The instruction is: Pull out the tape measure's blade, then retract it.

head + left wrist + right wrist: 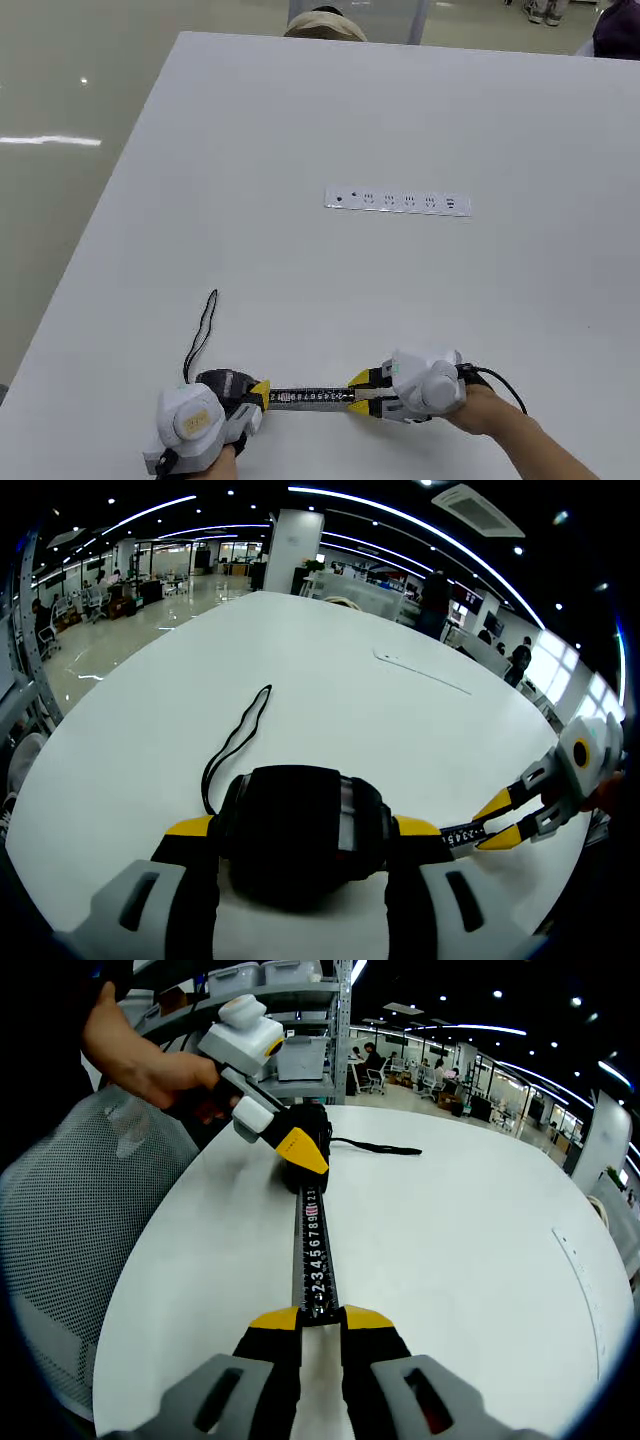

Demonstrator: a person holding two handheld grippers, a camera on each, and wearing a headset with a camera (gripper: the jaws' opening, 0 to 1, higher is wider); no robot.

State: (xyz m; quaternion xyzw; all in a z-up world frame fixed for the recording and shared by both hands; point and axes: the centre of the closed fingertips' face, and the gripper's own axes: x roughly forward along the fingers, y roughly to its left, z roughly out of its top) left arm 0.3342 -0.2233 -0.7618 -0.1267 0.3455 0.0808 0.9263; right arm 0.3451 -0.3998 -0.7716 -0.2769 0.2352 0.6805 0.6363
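Extension of the blade (312, 1245) is judged under way. The left claw (300, 828) grips the black tape measure case (290, 865), low in the left gripper view; the right claw (320, 1318) pinches the blade's end. Recommend a straight, level pull along the bench (400, 120), case held firm, to avoid kinking. Blade: dark, white numerals, a short run exposed, stretched between the claws near the head view's bottom edge.

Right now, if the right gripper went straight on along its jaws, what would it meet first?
The right gripper would probably meet the tape measure case first, following the blade to the left gripper.
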